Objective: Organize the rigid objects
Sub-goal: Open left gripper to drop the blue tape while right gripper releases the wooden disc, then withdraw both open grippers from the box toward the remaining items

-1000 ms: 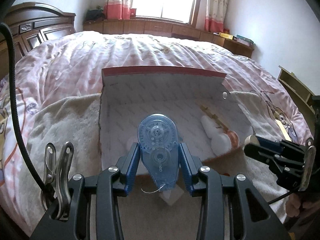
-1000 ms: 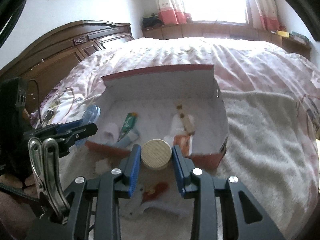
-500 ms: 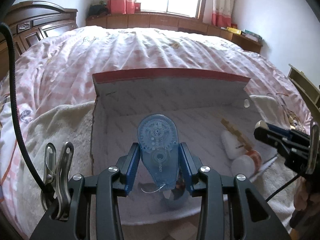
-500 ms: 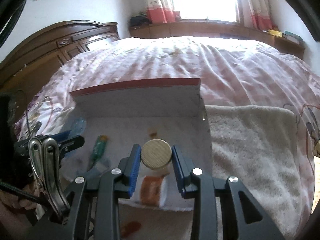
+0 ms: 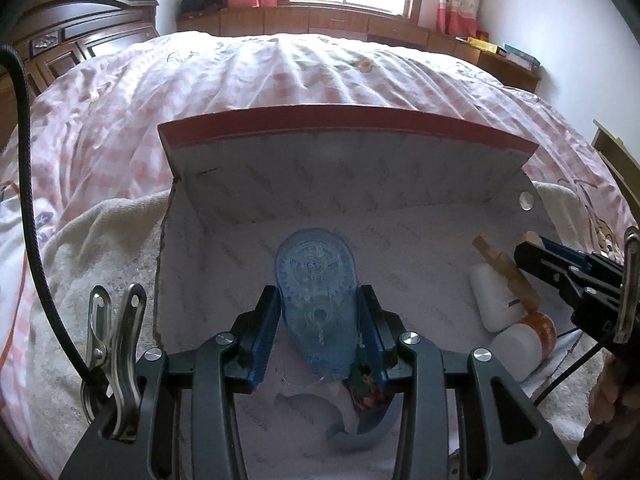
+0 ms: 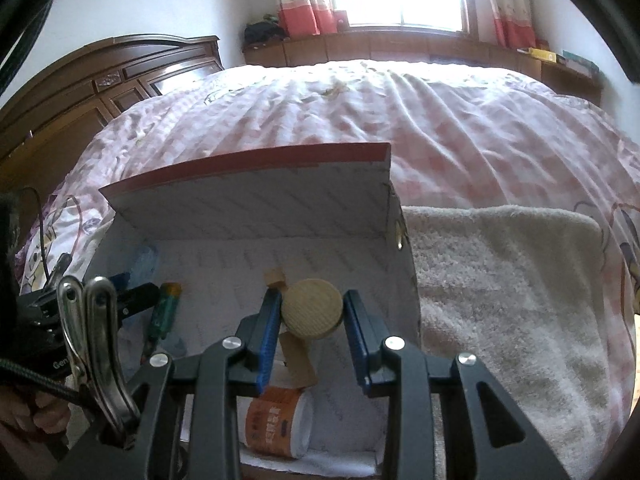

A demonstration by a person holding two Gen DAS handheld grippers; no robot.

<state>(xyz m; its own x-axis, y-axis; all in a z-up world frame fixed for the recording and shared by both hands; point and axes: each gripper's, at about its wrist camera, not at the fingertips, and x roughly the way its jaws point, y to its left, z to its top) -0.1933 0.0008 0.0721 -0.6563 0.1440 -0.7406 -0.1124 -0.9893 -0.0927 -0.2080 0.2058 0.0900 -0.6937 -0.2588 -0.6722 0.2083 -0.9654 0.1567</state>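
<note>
My left gripper is shut on a blue see-through correction tape dispenser and holds it over the left part of an open white box with a red rim. My right gripper is shut on a round wooden disc over the box's right part; the box's back wall also shows in the right wrist view. Inside lie a white bottle with an orange label, a wooden clip, a green-handled screwdriver and a grey curved piece.
The box sits on a cream towel spread over a pink checked quilt. A dark wooden headboard stands at the left. A window bench runs along the far wall. A wooden shelf edge is at the right.
Both grippers have moved forward from the box's near edge to over its inside, each still holding its object. The box now fills more of both views.
</note>
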